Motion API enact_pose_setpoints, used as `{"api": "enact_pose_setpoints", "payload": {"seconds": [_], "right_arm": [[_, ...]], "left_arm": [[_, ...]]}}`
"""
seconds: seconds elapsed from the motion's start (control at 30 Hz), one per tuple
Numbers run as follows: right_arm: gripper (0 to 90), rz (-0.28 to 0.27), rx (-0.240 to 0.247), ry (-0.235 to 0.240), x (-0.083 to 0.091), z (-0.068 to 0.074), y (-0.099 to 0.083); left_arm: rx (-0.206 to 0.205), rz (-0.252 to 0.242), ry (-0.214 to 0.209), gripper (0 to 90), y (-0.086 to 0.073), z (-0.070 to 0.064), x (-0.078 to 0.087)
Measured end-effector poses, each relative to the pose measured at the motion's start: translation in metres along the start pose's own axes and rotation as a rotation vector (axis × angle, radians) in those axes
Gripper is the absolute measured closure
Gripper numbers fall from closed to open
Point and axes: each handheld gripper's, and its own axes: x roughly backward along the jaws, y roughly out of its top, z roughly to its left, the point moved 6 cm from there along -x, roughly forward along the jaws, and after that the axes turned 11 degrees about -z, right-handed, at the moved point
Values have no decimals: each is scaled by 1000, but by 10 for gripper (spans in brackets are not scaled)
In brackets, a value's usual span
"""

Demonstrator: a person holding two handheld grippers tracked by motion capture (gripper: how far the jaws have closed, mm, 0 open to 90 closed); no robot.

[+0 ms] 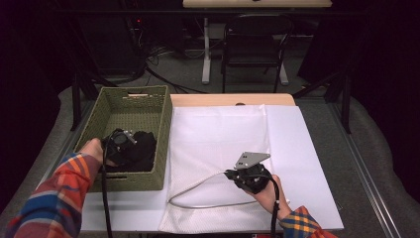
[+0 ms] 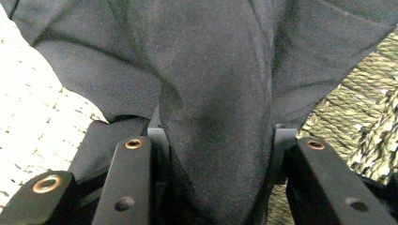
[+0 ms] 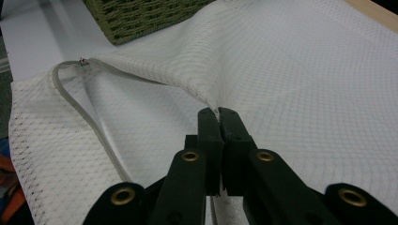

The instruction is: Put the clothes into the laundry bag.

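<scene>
A green woven basket (image 1: 163, 130) stands at the table's left and holds a black cloth (image 1: 143, 147). My left gripper (image 1: 122, 144) is down inside the basket. In the left gripper view a thick bunch of the black cloth (image 2: 216, 93) fills the gap between its jaws (image 2: 218, 154), which are shut on it. A white mesh bag (image 1: 218, 134) lies flat in the middle of the table. My right gripper (image 1: 234, 174) is shut on a fold of the mesh bag (image 3: 305, 70) and lifts it, so the grey-edged mouth (image 3: 80, 108) gapes beside the gripper (image 3: 218, 115).
The bag lies on a white sheet (image 1: 309, 163) over a wooden tabletop (image 1: 233, 99). The basket's corner (image 3: 141, 16) sits just beyond the bag's mouth. A dark chair (image 1: 255, 44) and a desk leg stand on the floor behind the table.
</scene>
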Motion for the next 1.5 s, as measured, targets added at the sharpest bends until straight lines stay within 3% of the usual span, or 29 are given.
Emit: {"api": "enact_pose_setpoints", "payload": {"seconds": [0.2,0.43,0.8,1.37,1.5], "right_arm": [[885,0,2,-2,1,1,0],[886,2,1,-3,1,-1,-1],[886,8,0,-5,-1,-1,-2],[887,10,4,-12,-1,-1,-2],[887,10,8,-15,-1,-1,-2]], "left_arm": [[-10,2,6,583,1,-2,2],[-17,-40,13,587,0,-3,10],[-30,-58,26,591,0,-6,18],[-44,-72,57,593,6,-12,49],[-36,-94,89,594,9,-11,59]]}}
